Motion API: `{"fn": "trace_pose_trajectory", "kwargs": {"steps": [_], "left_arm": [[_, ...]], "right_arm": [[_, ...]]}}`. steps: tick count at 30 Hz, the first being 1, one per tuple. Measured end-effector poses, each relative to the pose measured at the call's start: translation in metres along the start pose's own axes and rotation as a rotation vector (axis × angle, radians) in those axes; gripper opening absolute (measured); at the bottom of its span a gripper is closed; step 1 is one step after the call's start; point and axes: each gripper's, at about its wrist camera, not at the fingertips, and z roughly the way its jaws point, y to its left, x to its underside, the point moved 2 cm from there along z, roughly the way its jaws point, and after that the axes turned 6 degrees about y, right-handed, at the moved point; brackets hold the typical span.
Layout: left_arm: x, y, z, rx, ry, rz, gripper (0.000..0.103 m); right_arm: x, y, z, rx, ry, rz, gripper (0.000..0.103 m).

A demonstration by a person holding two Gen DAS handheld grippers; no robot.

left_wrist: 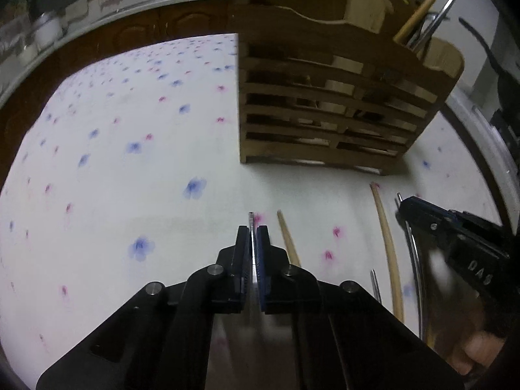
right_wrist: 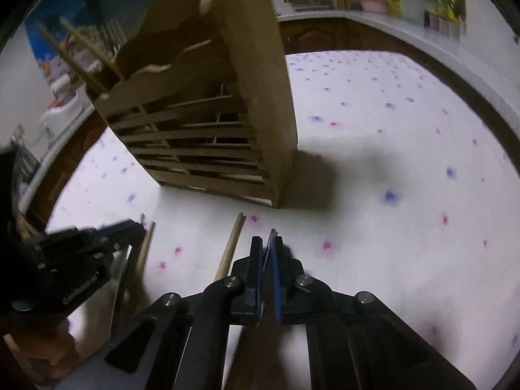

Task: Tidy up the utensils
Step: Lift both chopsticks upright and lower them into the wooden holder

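Each hand-held gripper, left (left_wrist: 253, 232) and right (right_wrist: 268, 242), is closed on a thin metal utensil (left_wrist: 251, 221). Both should be lifted steadily, kept upright, toward the wooden holder (left_wrist: 325, 110) on the surface (left_wrist: 130, 162).

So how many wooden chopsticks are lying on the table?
2. One wooden chopstick lies just right of the left gripper; the other chopstick lies left of the right gripper. The grippers could hide more.
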Motion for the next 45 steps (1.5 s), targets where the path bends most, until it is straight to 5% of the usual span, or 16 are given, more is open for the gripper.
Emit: {"fn": "trace_pose_trajectory", "kwargs": {"steps": [9,21,45], "left_arm": [[0.03,0.014,-0.091,0.135,-0.141,-0.08,0.004],[0.046,0.022,-0.202,0.221,-0.333,-0.077,0.004],[0.022,0.014,-0.249,0.234,-0.465,-0.047,0.004]], "right_arm": [[0.011,0.003,-0.077,-0.172,-0.123,0.069,0.004],[0.025,0.032,-0.189,-0.229,-0.338,-0.03,0.003],[0.006,0.029,-0.232,-0.225,-0.444,-0.063,0.003]]}}
